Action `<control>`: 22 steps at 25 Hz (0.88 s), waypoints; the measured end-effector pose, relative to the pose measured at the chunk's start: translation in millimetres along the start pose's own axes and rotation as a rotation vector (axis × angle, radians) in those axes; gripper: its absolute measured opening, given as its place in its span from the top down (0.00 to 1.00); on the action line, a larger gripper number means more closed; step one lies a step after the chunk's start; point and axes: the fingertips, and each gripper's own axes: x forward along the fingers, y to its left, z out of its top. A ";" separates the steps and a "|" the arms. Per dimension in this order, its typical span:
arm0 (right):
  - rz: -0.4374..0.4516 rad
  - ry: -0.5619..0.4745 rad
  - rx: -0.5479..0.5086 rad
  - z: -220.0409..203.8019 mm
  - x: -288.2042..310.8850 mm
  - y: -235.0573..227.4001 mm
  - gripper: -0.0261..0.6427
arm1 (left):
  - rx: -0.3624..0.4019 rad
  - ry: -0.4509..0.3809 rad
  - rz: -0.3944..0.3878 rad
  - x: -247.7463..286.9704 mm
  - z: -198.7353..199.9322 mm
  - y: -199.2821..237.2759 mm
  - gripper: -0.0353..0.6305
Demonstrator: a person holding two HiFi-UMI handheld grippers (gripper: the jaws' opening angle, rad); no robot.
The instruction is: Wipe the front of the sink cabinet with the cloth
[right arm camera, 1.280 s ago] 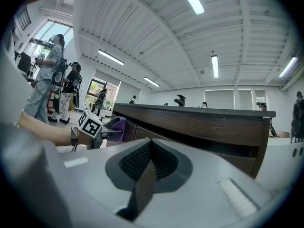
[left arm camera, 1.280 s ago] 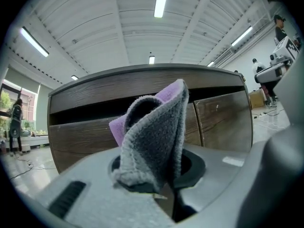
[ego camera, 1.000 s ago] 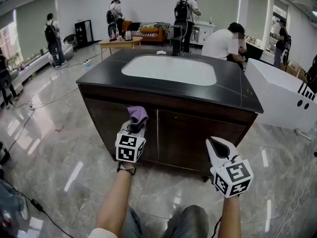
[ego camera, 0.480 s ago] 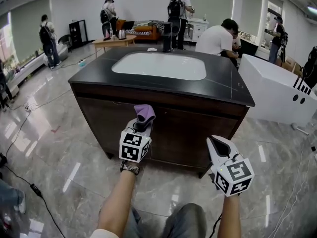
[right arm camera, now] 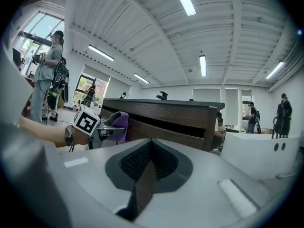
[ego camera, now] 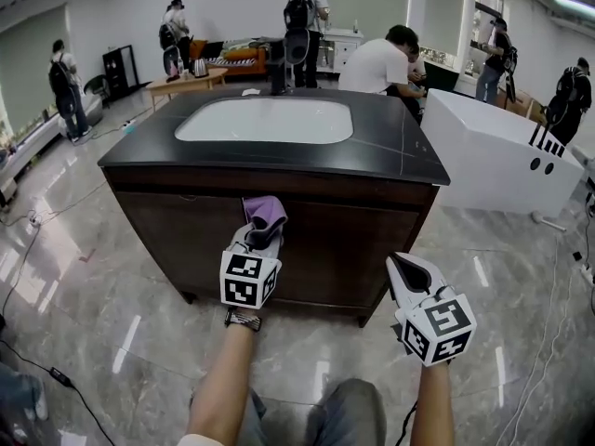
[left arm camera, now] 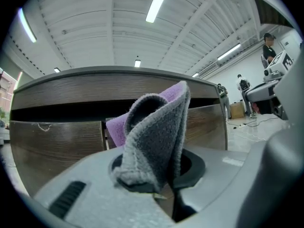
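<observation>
1. The purple-and-grey cloth (left arm camera: 156, 132) is being clamped between the jaws of the left hand-held gripper (ego camera: 260, 238), and its folded end is sticking up past the jaw tips.
2. The cloth is being held at the top of the dark wooden front of the sink cabinet (ego camera: 363, 240), just under the overhang of the black worktop (ego camera: 414, 161). It is beside the seam between two doors and appears to be touching the wood.
3. The right hand-held gripper (ego camera: 410, 269) is being held lower and to the right, apart from the cabinet. Its jaws are being pressed together with nothing between them.
4. The white sink basin (ego camera: 265, 119) is being shown set into the worktop.
5. Both forearms are being stretched forward over the glossy marble floor (ego camera: 93, 277).
6. A white tub (ego camera: 493, 156) is being shown to the right of the cabinet, and several people are being seen standing in the background.
</observation>
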 end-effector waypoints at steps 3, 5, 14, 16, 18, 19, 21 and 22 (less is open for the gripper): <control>-0.016 0.002 -0.002 -1.5 -6.9 -8.1 0.95 | -0.011 -0.011 -0.043 4.3 3.6 -15.6 0.86; -0.024 0.006 -0.005 -2.8 -11.3 -12.2 0.95 | -0.009 -0.010 -0.079 9.1 5.4 -30.1 0.86; -0.061 0.021 0.000 -12.2 -31.8 -28.9 0.95 | 0.003 -0.031 -0.224 32.5 16.4 -96.9 0.86; -0.075 0.026 0.004 -17.0 -39.4 -33.9 0.95 | 0.011 -0.032 -0.252 36.0 17.9 -107.4 0.86; -0.090 0.034 0.005 -22.2 -47.3 -39.9 0.95 | 0.019 -0.032 -0.286 38.9 19.7 -117.0 0.87; -0.099 0.037 0.005 -24.5 -51.1 -43.4 0.95 | 0.020 -0.034 -0.303 40.7 21.3 -122.1 0.86; -0.118 0.044 0.011 -27.9 -58.0 -50.0 0.95 | 0.021 -0.036 -0.335 44.6 24.3 -134.4 0.87; -0.127 0.045 0.014 -28.9 -61.1 -52.7 0.95 | 0.022 -0.037 -0.353 46.8 25.6 -141.8 0.87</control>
